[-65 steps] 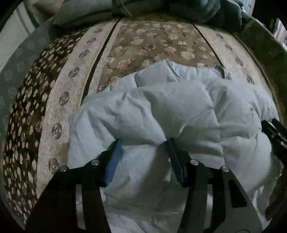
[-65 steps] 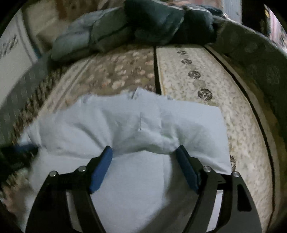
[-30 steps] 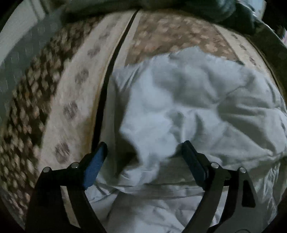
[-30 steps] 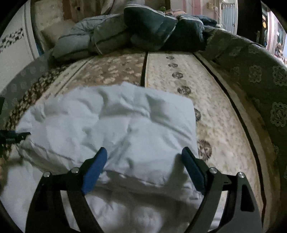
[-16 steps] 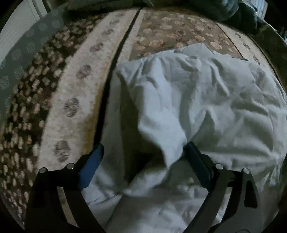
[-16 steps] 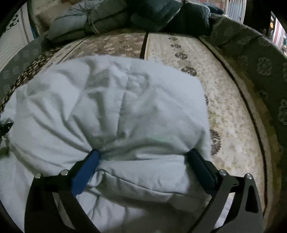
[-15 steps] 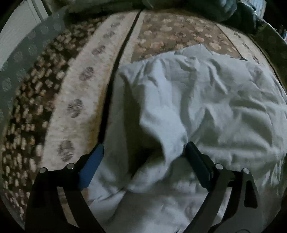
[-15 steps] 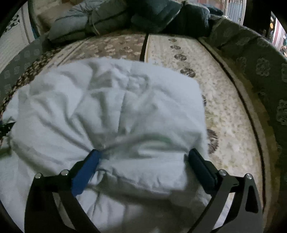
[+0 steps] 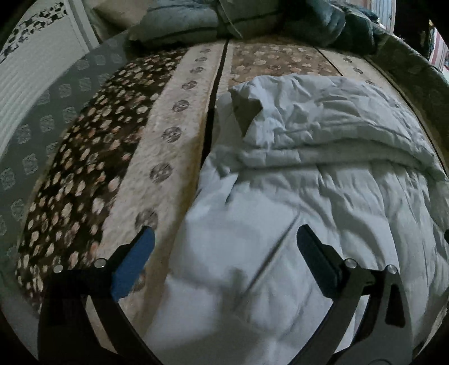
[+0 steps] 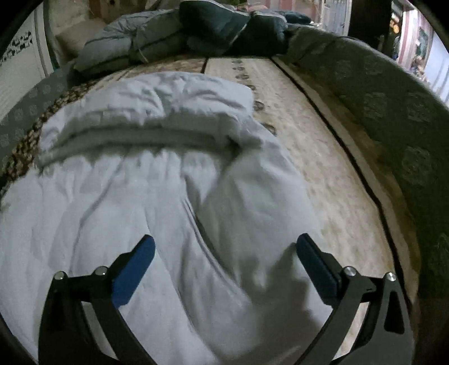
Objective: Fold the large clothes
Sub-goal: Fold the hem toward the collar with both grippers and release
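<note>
Two grippers hover released over a pale blue garment point(image 9: 322, 157).
The left gripper point(image 9: 224, 241) and right gripper point(image 10: 226, 245) have just spread wide (nothing pinched); the far part lies folded over.

We're looking down past the left gripper point(image 9: 224, 247), whose jaws have just been opening and now stand wide apart with nothing pinched between the blue pads point(image 9: 133, 266). Below them lies the pale blue garment point(image 9: 322, 182), rumpled, its far part doubled over the near part in a thick fold. It rests on the patterned bedspread point(image 9: 168, 134), brown and cream with floral medallions. At the far end we see dark folded bedding point(image 9: 224, 19) piled up.
</note>
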Motion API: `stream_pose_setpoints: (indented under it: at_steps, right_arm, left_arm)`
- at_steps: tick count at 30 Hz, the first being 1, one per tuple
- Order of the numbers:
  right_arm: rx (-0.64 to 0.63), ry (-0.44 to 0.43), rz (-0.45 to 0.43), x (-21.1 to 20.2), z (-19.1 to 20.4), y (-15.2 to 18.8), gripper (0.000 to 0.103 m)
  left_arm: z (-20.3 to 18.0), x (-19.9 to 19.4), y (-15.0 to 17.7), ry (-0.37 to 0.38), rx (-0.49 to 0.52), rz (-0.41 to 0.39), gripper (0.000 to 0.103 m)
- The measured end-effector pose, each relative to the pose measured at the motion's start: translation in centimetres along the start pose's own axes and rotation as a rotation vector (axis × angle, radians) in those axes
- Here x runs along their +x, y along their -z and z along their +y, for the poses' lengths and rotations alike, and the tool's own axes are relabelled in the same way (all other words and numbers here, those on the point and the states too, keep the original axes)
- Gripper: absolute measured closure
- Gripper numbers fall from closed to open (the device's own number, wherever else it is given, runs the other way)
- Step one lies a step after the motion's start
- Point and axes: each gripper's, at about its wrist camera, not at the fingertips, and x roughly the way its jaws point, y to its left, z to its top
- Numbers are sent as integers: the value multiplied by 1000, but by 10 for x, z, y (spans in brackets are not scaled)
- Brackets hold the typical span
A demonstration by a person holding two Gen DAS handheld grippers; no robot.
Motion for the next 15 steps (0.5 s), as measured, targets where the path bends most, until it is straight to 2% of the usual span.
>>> stream_pose_setpoints:
  at_steps: [3, 6, 8, 10, 13, 15]
  right_arm:
    - [8, -11, -32, -16, -3, 9, 2]
    - [27, -3, -53, -31, -6, 12, 2]
    - [24, 27, -86, -44, -7, 19, 2]
    - [4, 65, -105, -52, -6, 26, 2]
    - [-53, 126, -112, -62, -3, 41, 2]
    - [-65, 132, -95, -65, -5, 49, 2]
  left_arm:
    - [4, -18, 17, 2, -15, -19, 3]
    - [7, -38, 34, 63, -39, -47, 3]
    - [8, -49, 44, 82, -55, -76, 3]
    - [6, -57, 53, 70, -47, -89, 3]
    - [4, -60, 66, 59, 0, -65, 3]
    - [10, -61, 77, 78, -1, -65, 3]
